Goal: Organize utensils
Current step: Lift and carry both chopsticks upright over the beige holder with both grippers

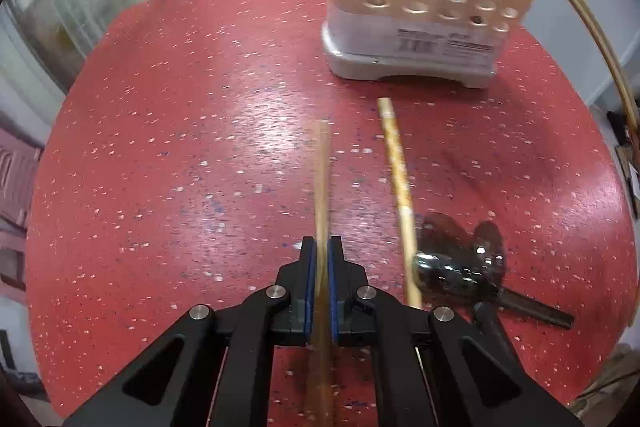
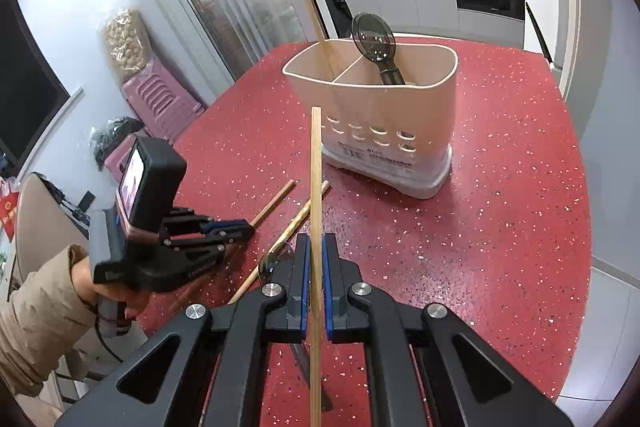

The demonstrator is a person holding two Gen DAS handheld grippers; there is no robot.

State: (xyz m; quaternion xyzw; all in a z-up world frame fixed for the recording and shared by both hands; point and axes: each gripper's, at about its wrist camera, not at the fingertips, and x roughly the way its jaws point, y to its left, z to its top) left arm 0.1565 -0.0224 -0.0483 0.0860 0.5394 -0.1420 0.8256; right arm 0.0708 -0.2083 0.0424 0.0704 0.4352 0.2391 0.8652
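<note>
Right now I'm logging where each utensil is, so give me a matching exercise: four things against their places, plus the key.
Things:
1. chopstick in left gripper
2. patterned chopstick
3. dark spoon in holder
4. metal spoon

Places:
A. standing in the holder's right compartment
B. lying on the table, bowl near the patterned chopstick
C. lying loose on the table, pointing toward the holder
D. clamped between closed fingers

Pairs: 1-D, 2-C, 3-A, 4-B

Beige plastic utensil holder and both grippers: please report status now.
Left gripper shut on wooden chopstick. Right gripper shut on second wooden chopstick. Beige plastic utensil holder upright, holding one chopstick and a dark spoon. Path ahead looks open.
</note>
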